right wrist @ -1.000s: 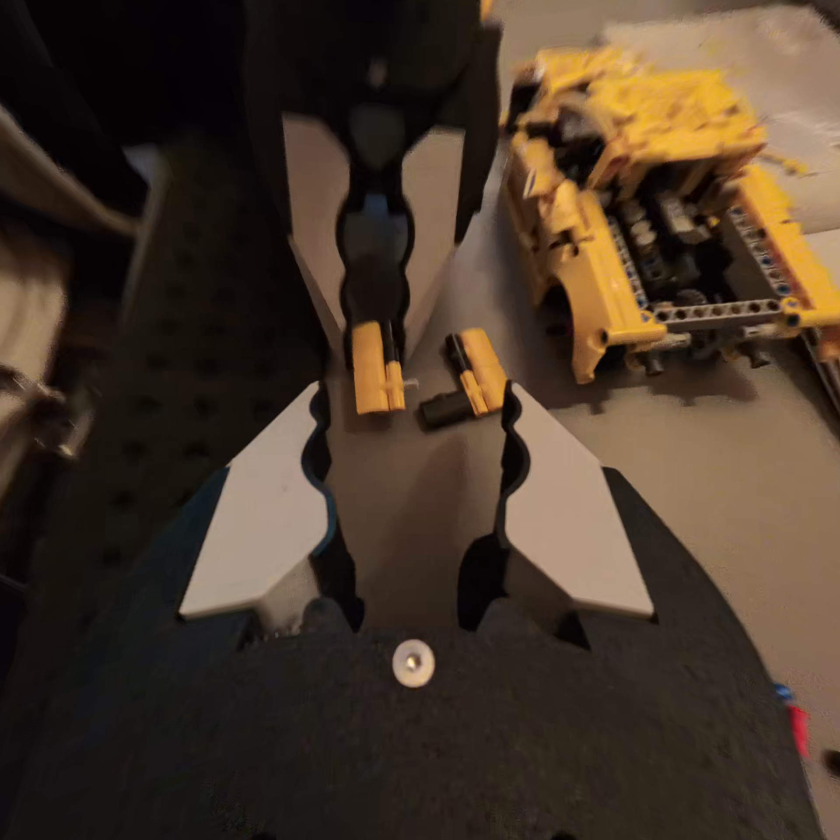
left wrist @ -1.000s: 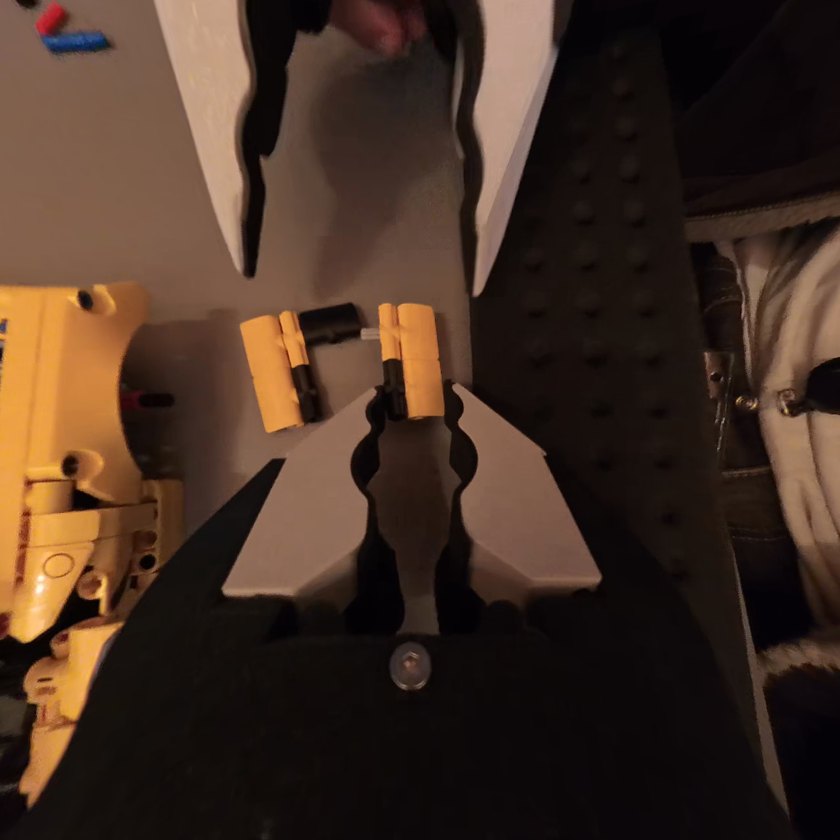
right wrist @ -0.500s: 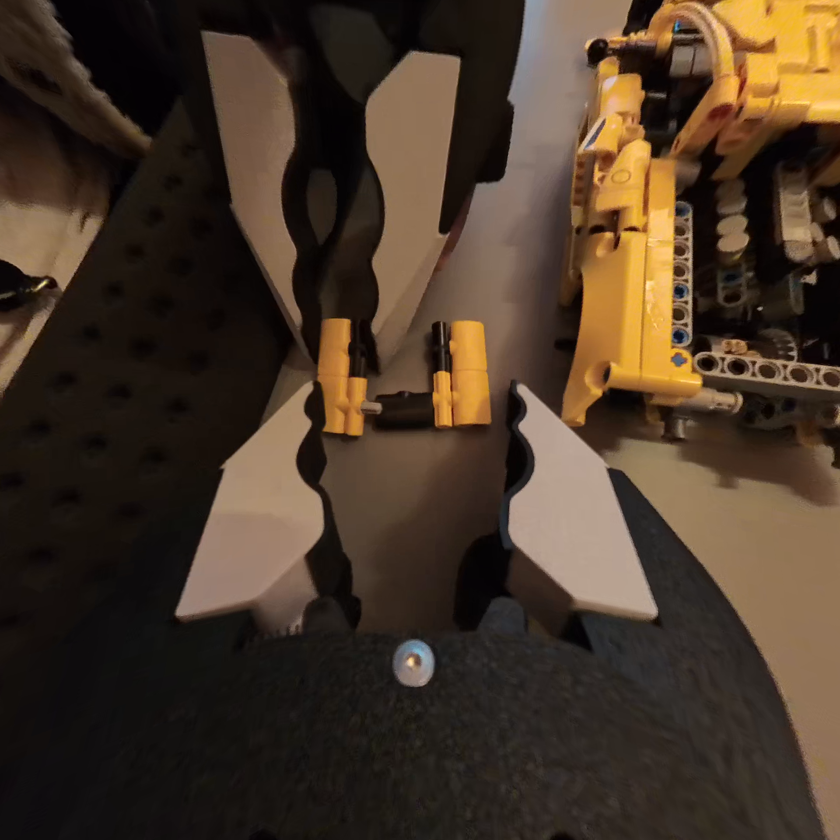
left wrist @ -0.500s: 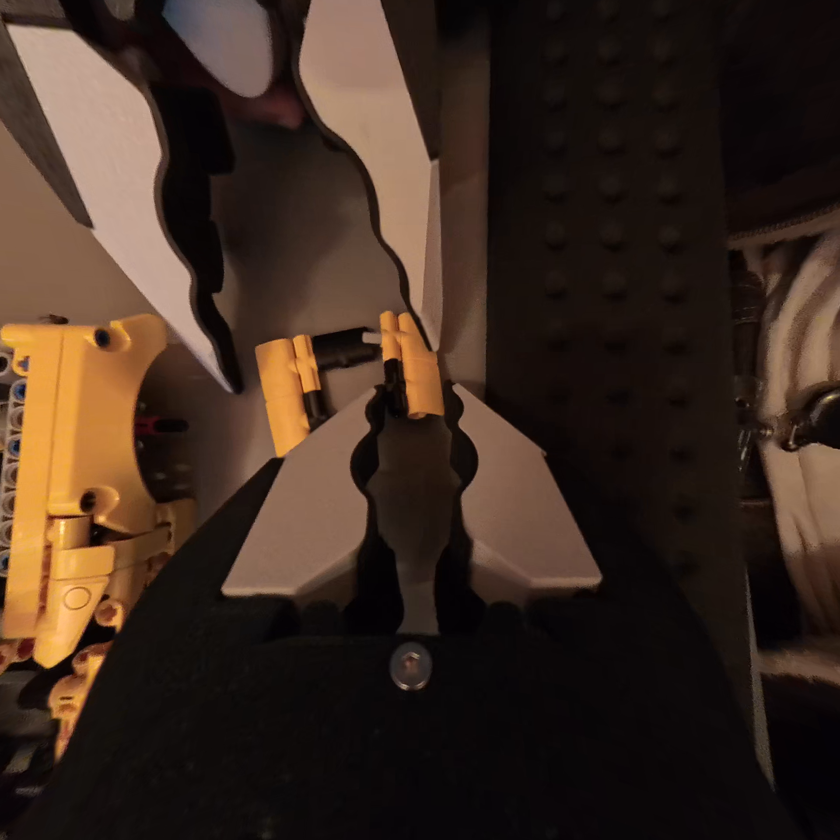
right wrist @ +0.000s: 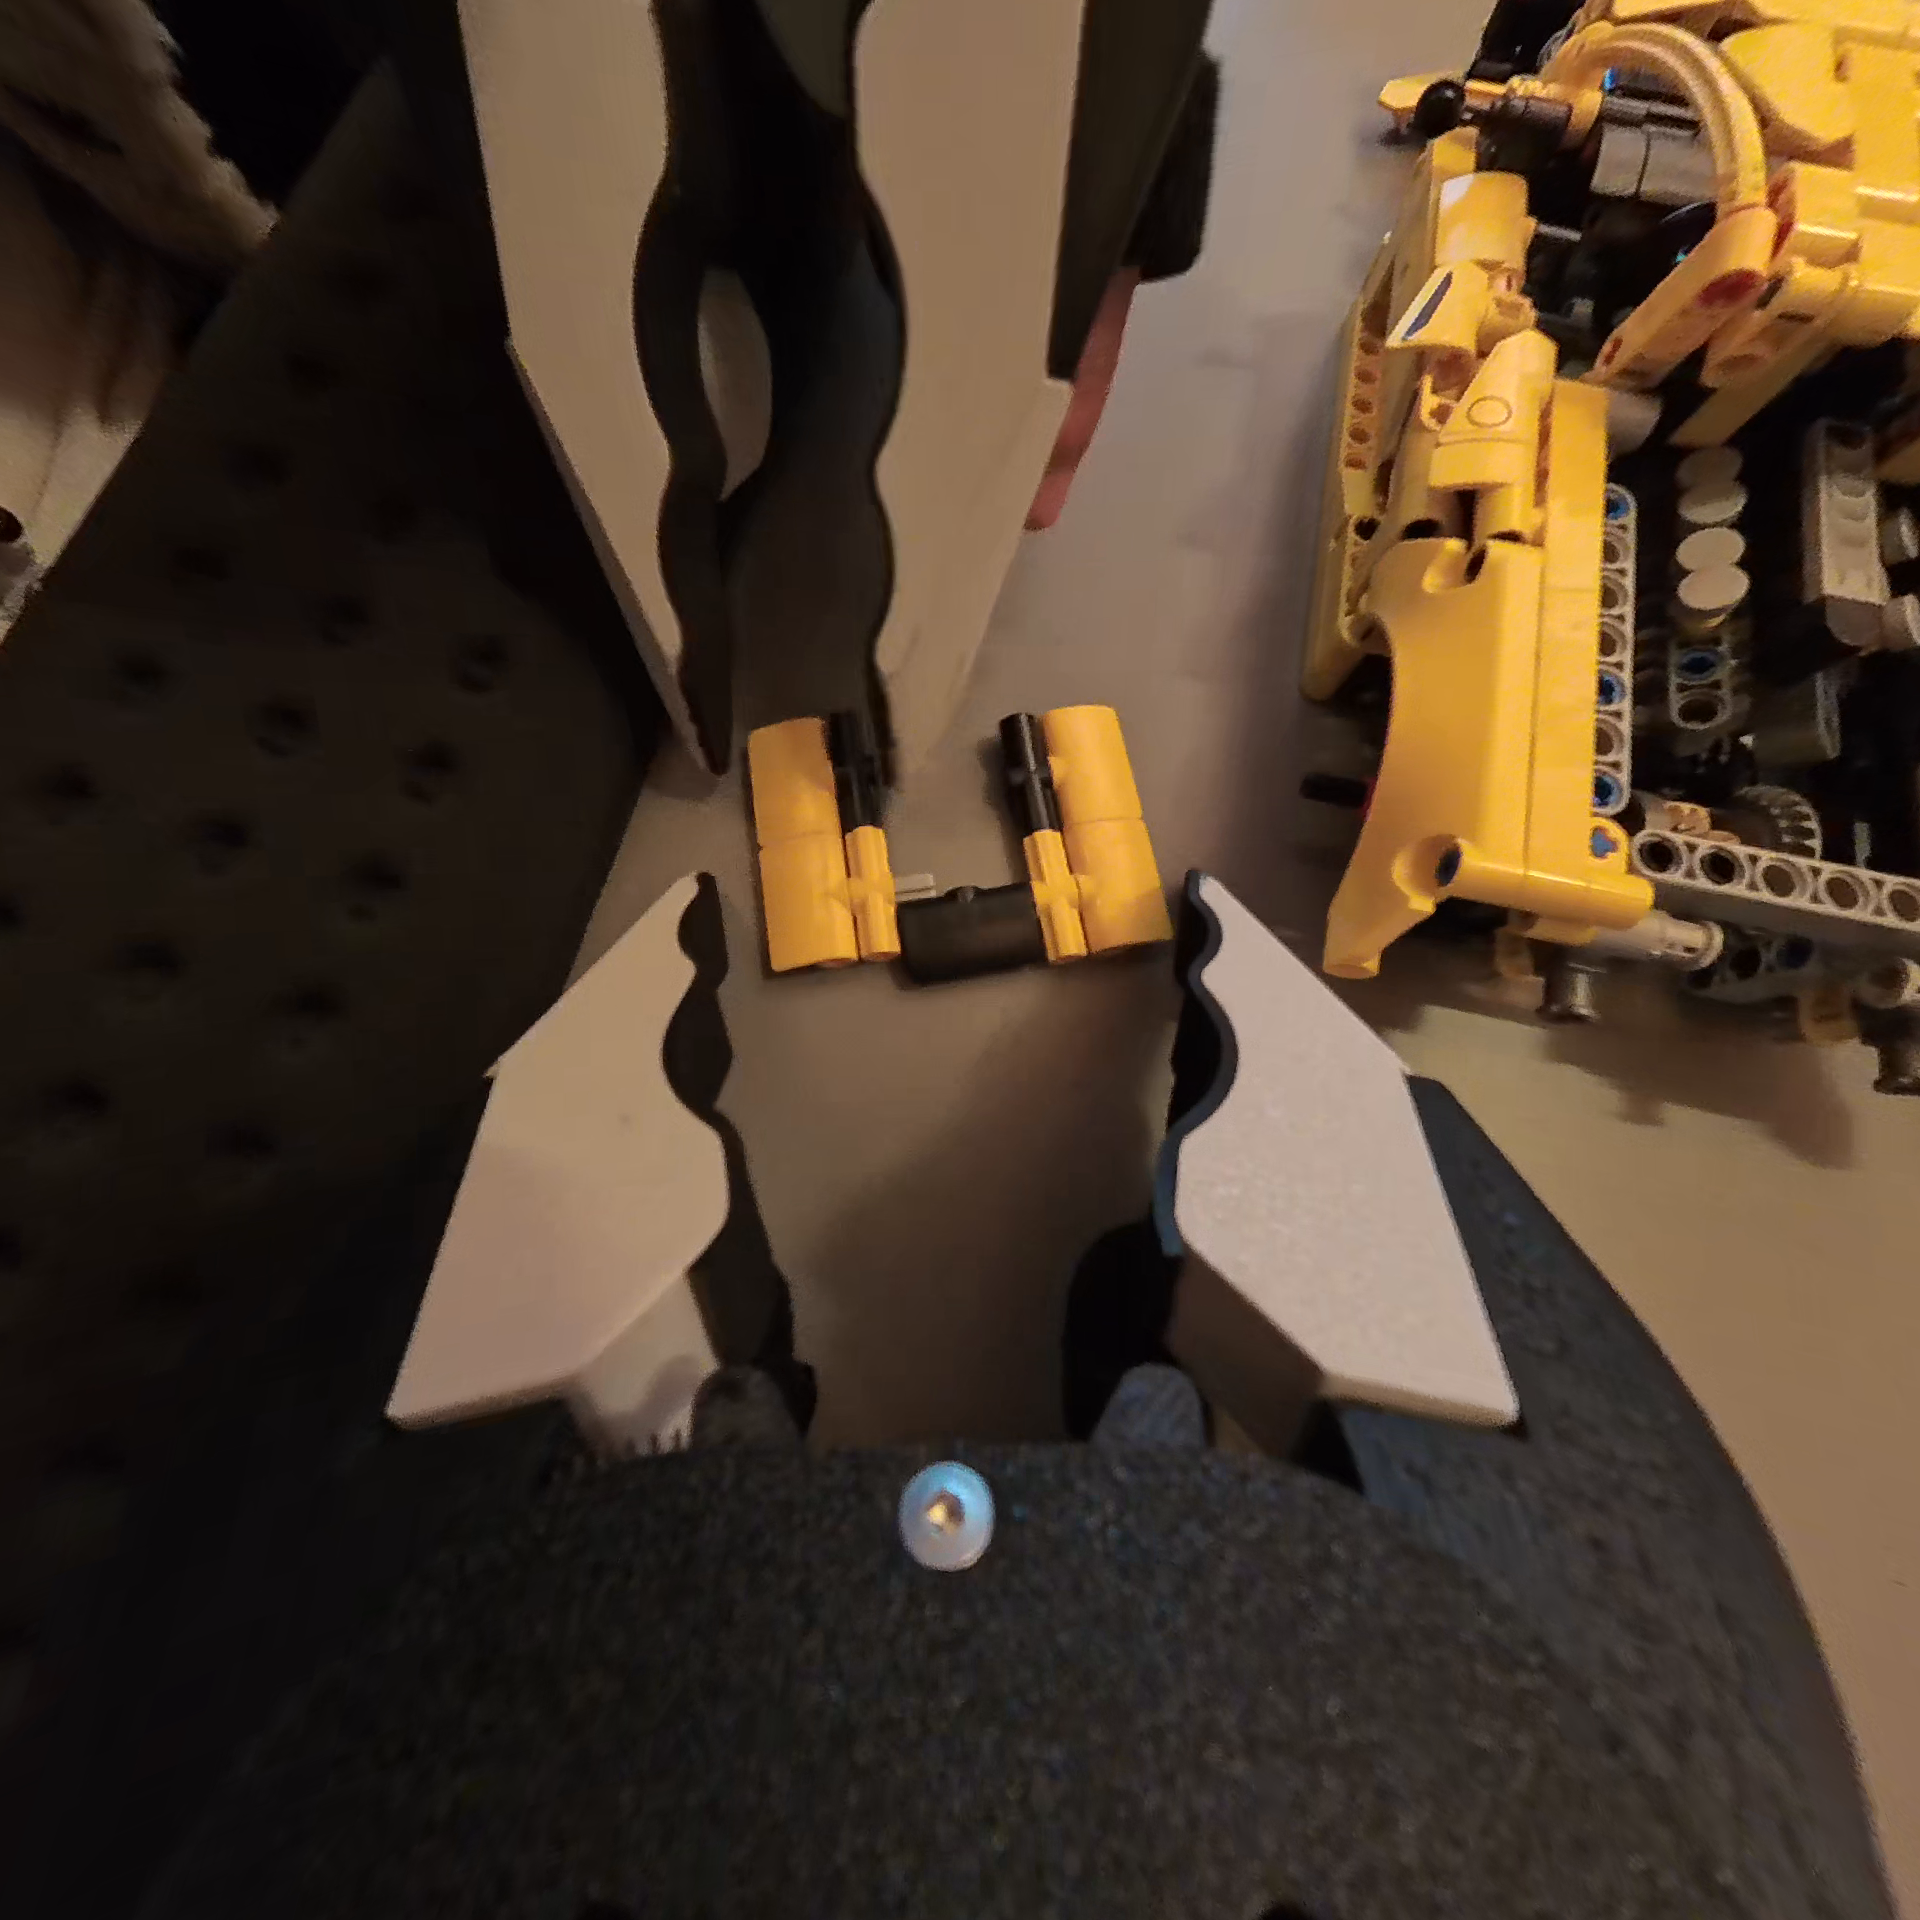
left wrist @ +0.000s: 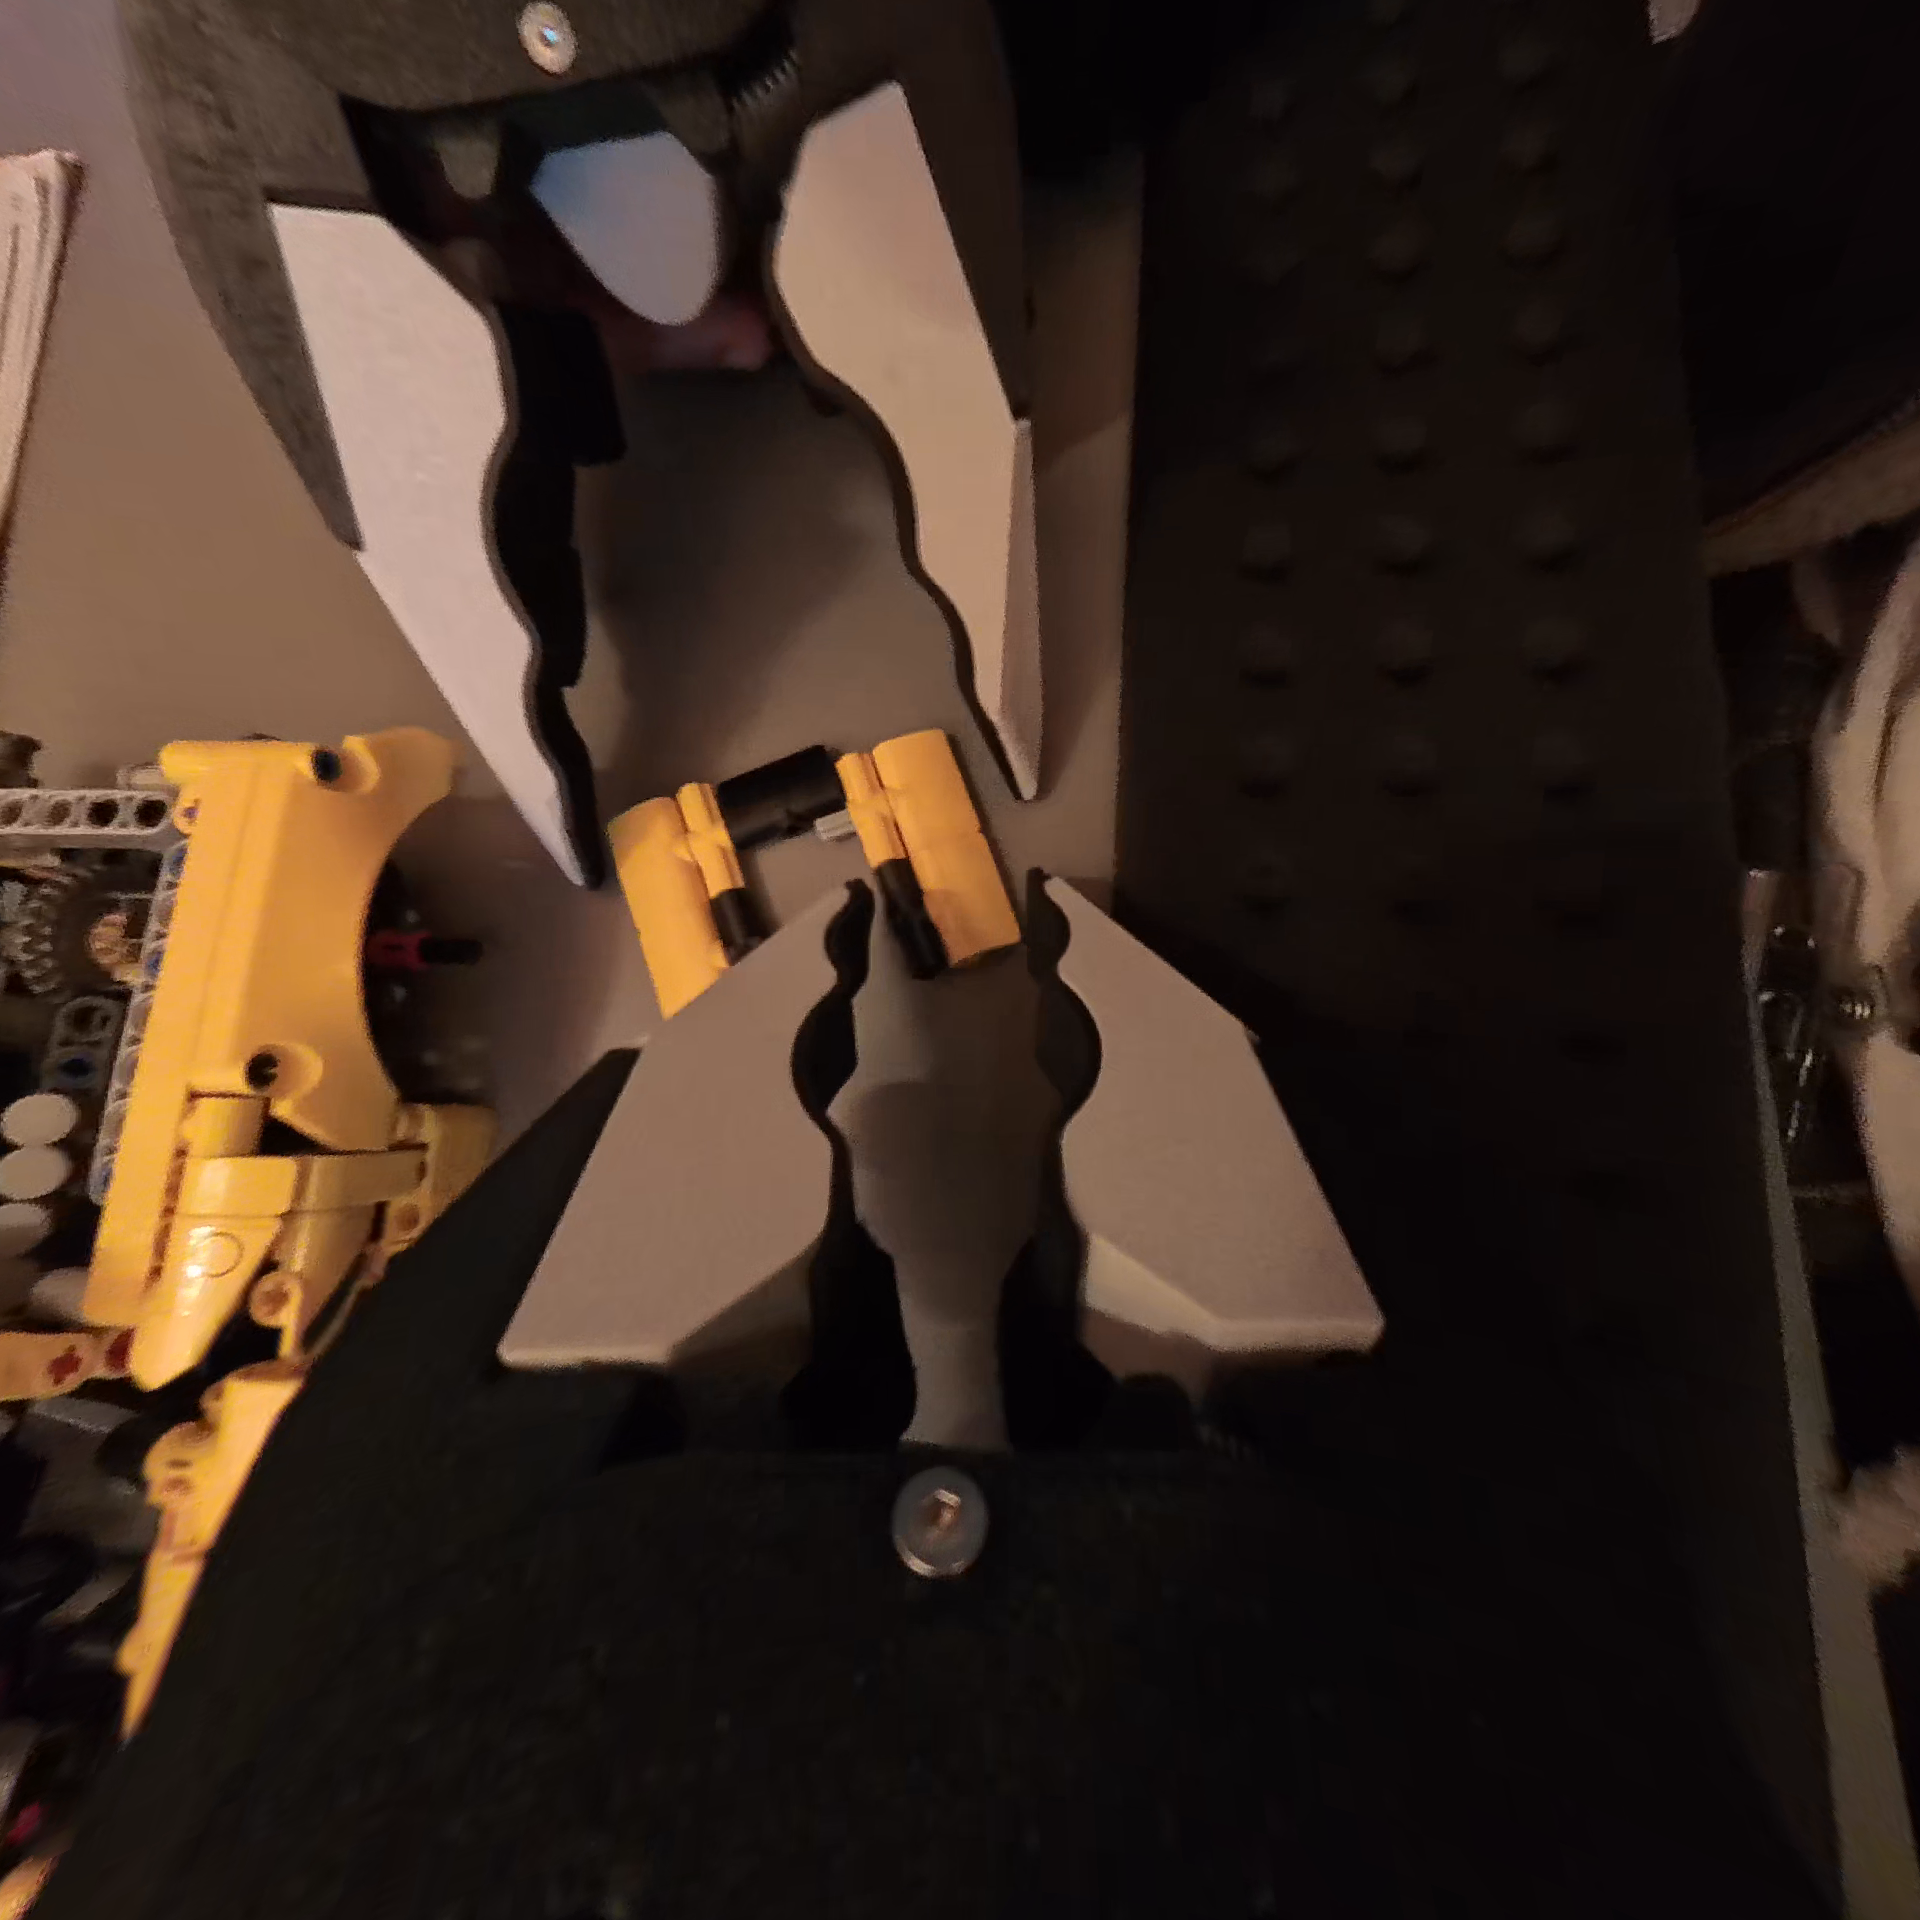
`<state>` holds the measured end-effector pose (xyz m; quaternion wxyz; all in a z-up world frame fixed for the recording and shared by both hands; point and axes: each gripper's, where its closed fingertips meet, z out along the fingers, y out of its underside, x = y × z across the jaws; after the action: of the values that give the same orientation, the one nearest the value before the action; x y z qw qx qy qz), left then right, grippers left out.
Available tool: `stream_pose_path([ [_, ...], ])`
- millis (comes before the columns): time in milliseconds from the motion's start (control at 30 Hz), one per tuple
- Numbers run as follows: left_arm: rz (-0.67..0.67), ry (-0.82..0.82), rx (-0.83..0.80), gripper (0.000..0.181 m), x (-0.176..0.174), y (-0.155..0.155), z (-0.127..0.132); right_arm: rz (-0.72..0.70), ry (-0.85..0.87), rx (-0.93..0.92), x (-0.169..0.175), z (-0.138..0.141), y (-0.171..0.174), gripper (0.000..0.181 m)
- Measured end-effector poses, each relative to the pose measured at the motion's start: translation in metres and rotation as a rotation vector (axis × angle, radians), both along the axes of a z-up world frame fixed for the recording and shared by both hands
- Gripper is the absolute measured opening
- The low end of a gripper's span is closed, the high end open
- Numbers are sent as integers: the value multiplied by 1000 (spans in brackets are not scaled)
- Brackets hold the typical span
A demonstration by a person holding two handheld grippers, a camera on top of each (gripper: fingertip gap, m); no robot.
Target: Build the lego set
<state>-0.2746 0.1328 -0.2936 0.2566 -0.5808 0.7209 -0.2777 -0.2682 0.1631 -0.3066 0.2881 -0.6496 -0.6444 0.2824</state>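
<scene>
Two small yellow cylinder pieces with black pins lie on the grey table. My left gripper is shut on the end of one yellow piece, which also shows in the right wrist view. Its short grey axle points at the black connector on the second yellow piece. My right gripper is open, with its fingertips either side of both pieces and touching neither. In the left wrist view the right gripper faces mine from above.
A large yellow lego vehicle stands beside the pieces and also shows in the left wrist view. A black studded mat runs along the other side. A person's clothing is at the table edge. The tips of both grippers are at nearly the same place.
The right gripper has moved in close, so its open fingers now flank both pieces. The two yellow pieces have come closer and parallel, the axle now at the black connector.
</scene>
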Motion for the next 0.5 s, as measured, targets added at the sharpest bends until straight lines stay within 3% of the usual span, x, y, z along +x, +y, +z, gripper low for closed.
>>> stream_pose_path([
  [267,-15,5,88,24,2,1,-6,-7,1,3,0,0,0,84],
  [400,-28,6,79,24,4,-1,-6,57,0,-20,4,0,-9,100],
  [500,-28,8,58,24,5,-2,-6,52,5,-20,12,1,-5,99],
])
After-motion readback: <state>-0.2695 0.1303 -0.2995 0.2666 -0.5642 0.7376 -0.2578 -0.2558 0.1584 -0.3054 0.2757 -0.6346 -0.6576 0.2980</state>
